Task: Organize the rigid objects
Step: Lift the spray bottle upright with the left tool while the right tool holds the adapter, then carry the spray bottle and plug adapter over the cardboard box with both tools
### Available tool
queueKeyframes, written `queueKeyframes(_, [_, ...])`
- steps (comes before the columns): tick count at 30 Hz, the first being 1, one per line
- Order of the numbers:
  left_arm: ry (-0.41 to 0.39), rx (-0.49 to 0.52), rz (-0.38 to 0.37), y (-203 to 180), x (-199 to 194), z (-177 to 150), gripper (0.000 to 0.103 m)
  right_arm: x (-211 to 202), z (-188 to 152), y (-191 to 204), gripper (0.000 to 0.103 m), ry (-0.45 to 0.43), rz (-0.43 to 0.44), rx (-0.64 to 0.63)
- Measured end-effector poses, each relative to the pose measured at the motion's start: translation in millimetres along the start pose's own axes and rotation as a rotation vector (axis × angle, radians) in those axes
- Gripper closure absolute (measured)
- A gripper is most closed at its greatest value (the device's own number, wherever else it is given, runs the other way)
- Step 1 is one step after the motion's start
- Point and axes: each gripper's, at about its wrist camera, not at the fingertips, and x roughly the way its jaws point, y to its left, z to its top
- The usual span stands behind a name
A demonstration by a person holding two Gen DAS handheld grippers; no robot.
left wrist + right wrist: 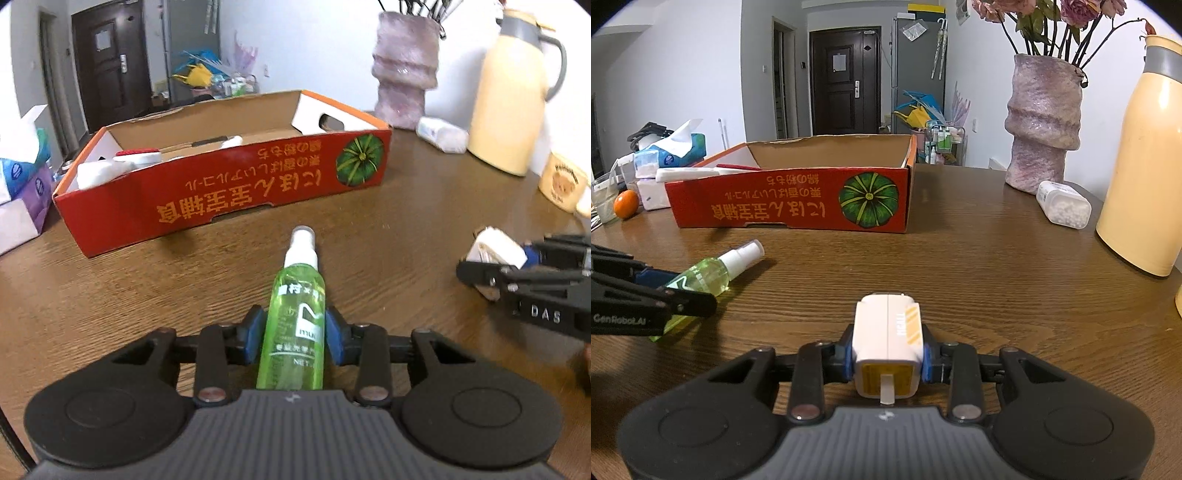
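Green and clear, the spray bottle (295, 317) lies pinched between the blue pads (334, 338) of my left gripper (294, 334), its jaws closed on the body and its white nozzle pointing toward the red cardboard box (236, 184) ahead on the brown wooden surface (406, 229). My right gripper (886, 360) has its jaws closed on a white charger block (886, 336) with yellow stripes, low over the surface. The box sits open, with white items at its left end, near a pink vase (1043, 122) and a cream flask (1145, 158).
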Motion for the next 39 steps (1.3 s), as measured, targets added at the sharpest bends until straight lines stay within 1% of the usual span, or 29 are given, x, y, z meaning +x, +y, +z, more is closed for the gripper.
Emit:
queueKeyframes(1, [0.0,0.0,0.009,-2,0,1,0.07,0,0,0,0.072,0.0,0.0,0.0])
queueKeyframes(2, [-0.002,-0.006,0.015,-3,0,1,0.071,0,0,0,0.072,-0.001,-0.001,0.002])
queueKeyframes(5, [-0.013,-0.028,0.024,-4,-1,-1,0.071,0,0,0,0.072,-0.003,-0.002,0.007])
queueKeyframes(11, [-0.023,-0.054,0.028,-6,-4,-2,0.071,-5,2,4,0.072,-0.039,0.009,0.01])
queueKeyframes(20, [-0.105,-0.114,0.048,-6,-30,5,0.071,-13,6,12,0.072,-0.079,0.026,0.031])
queueKeyframes(27, [-0.211,-0.162,0.075,-5,-62,16,0.071,-23,13,22,0.072,-0.135,0.037,0.047])
queueKeyframes(31, [-0.256,-0.189,0.091,-3,-75,22,0.071,-29,20,28,0.072,-0.17,0.047,0.068])
queueKeyframes(39, [-0.304,-0.228,0.132,-4,-86,32,0.071,-37,37,38,0.072,-0.233,0.057,0.096])
